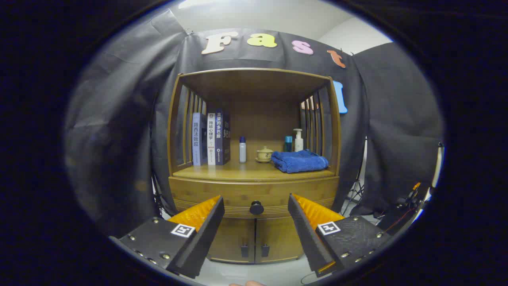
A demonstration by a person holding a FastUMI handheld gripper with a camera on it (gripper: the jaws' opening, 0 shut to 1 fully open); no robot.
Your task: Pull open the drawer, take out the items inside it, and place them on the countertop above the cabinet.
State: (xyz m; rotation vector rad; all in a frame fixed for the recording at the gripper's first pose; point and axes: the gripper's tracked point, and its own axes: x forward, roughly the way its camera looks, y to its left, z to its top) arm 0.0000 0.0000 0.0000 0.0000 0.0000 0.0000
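Wooden cabinet (pixel 254 190), closed drawer with round dark knob (pixel 256 207) at front centre. Countertop (pixel 238 171) directly above the drawer. On it, from the cabinet's left: upright books (pixel 211 138), white bottle (pixel 242 149), lidded ceramic cup (pixel 264 154), folded blue towel (pixel 299 161); pump bottle (pixel 298 140) behind towel. Two doors (pixel 254 240) below drawer. Gripper (pixel 256 206) fingers spread wide, knob between and beyond them.

Three books (pixel 210 138), three bottles (pixel 242 149), one towel (pixel 299 161).

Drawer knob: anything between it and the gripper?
No. In the gripper view the gripper is open, and the drawer knob sits beyond its fingers, centred in the gap. The stretch between is bare.
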